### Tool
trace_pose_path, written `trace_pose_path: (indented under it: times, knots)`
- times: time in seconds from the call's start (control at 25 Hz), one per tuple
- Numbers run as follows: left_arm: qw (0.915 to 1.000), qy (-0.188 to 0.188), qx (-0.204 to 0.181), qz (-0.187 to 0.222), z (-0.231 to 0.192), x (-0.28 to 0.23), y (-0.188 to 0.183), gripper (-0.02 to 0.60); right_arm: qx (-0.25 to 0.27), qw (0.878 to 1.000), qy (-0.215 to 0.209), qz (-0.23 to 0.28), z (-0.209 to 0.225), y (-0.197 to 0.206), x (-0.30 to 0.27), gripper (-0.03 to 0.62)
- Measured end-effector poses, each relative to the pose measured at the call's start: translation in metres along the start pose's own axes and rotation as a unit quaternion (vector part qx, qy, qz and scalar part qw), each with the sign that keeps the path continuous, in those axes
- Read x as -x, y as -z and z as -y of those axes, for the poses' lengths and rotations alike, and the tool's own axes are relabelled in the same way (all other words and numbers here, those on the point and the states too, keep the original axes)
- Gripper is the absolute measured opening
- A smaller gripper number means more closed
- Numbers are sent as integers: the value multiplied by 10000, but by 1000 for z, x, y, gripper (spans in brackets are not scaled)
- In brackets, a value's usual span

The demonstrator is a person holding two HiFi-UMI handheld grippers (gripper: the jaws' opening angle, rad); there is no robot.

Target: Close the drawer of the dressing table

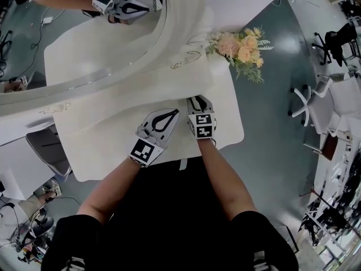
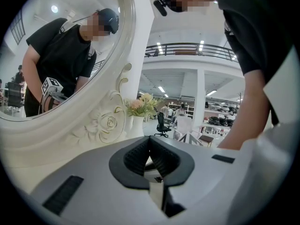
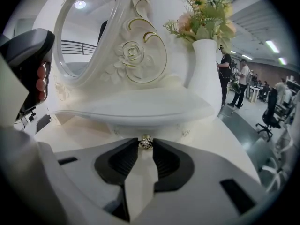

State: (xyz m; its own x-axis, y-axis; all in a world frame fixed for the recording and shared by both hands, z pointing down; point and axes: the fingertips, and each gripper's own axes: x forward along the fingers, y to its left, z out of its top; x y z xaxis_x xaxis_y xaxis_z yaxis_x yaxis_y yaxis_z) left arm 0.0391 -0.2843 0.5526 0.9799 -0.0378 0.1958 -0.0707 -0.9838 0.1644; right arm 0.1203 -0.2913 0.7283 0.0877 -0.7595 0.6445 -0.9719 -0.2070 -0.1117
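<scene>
The white dressing table (image 1: 107,145) carries a raised tier (image 3: 136,108) under its mirror. A small drawer front (image 3: 164,131) sits beneath that tier, with a round metal knob (image 3: 146,144) in its middle. My right gripper (image 3: 146,141) points slightly down at it, and its pad tips are closed on the knob from both sides. In the head view the right gripper (image 1: 197,99) reaches over the tabletop toward the mirror base. I cannot tell how far out the drawer stands. My left gripper (image 1: 176,112) hovers beside it over the tabletop, tips together and empty (image 2: 149,138).
An oval mirror (image 1: 67,33) in a carved frame (image 2: 105,123) rises behind the tier. A white vase of peach flowers (image 1: 242,47) stands at the table's right end (image 3: 206,74). Office chairs (image 1: 316,97) stand to the right, and a grey chair (image 1: 48,148) to the left.
</scene>
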Motion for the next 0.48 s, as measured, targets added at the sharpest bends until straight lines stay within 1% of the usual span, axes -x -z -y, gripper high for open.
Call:
trace_pose_path:
  times: [0.16, 0.28, 0.48]
  knots:
    - [10000, -21, -28, -7, 0, 3, -2, -6, -122, 9997, -171, -107, -3, 0, 0, 105]
    - [10000, -62, -51, 35, 2, 3, -5, -6, -70, 9995, -267, -181, -3, 0, 9, 114]
    - [9997, -216, -89, 95, 11, 7, -12, -6, -3, 9994, -335, -5, -1, -7, 38, 115]
